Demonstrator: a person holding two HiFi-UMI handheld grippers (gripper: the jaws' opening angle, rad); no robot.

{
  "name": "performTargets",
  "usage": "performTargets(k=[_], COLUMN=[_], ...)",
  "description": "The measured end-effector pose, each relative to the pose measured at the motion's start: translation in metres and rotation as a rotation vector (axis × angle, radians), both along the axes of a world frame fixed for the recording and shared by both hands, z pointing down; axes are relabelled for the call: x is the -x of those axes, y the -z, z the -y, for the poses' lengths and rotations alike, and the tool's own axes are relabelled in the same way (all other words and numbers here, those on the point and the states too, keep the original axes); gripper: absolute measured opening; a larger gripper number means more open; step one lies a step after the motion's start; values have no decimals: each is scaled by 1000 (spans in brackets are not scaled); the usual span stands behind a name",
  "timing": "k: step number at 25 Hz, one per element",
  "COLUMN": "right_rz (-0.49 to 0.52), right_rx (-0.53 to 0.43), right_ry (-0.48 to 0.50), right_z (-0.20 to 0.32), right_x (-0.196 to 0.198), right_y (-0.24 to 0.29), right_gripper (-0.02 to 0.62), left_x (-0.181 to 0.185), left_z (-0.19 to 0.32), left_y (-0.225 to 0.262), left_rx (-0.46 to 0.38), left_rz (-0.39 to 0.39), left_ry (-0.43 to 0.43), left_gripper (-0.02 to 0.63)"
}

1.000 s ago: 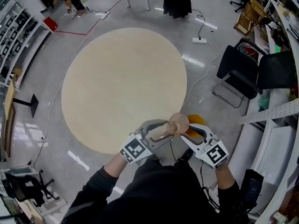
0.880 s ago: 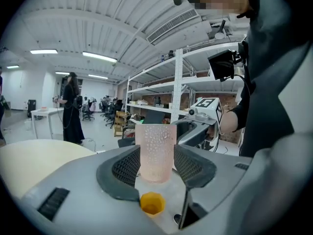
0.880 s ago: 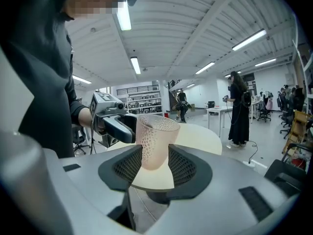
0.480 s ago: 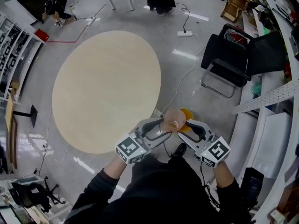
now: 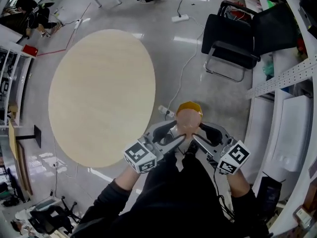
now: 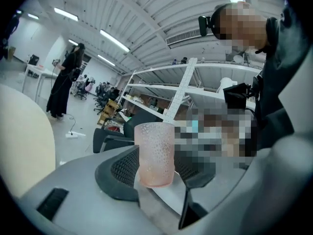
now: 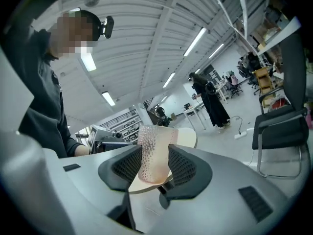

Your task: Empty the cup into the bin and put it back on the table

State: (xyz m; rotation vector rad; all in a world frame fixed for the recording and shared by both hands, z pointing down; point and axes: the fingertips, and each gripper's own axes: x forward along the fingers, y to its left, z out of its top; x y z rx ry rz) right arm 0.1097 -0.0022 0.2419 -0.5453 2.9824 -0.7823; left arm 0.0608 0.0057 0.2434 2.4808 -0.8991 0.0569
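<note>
A pink, dimpled translucent cup (image 5: 187, 121) hangs between my two grippers in front of my body. In the left gripper view the cup (image 6: 156, 153) sits between dark ribbed pads (image 6: 122, 169). In the right gripper view the cup (image 7: 154, 153) is pinched by both pads (image 7: 185, 166). My left gripper (image 5: 174, 139) and right gripper (image 5: 197, 139) both look shut on it. An orange bin (image 5: 189, 106) stands on the floor right behind the cup. The round beige table (image 5: 99, 93) lies to the left. What the cup holds is hidden.
A black chair (image 5: 233, 38) stands at the upper right. A white cable with a power strip (image 5: 166, 112) runs across the grey floor beside the bin. White shelving (image 5: 285, 133) lines the right side. A black stand (image 5: 35, 135) is left of the table.
The cup and both grippers have moved off the table's edge to the right and now hang over the orange bin. The two grippers have drawn closer together around the cup.
</note>
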Motion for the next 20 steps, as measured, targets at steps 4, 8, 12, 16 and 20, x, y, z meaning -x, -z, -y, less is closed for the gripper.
performTargets(k=[4, 8, 12, 16, 20], right_rz=[9, -7, -33, -30, -20], right_rx=[64, 102, 161, 223, 289], right_ry=[-86, -122, -138, -155, -186], right_z=[6, 16, 19, 22, 20], right_x=[-1, -4, -6, -12, -19], right_y=[-20, -47, -79, -114, -154], right_gripper=[176, 176, 176, 176, 176], left_x=[1, -2, -4, -10, -17], left_z=[8, 19, 22, 25, 24], left_y=[-23, -51, -84, -120, -159], left_rx=[74, 119, 193, 254, 312], left_rz=[-72, -87, -94, -110, -110], left_ry=[-22, -36, -45, -40, -31], left_gripper=[227, 227, 227, 227, 227])
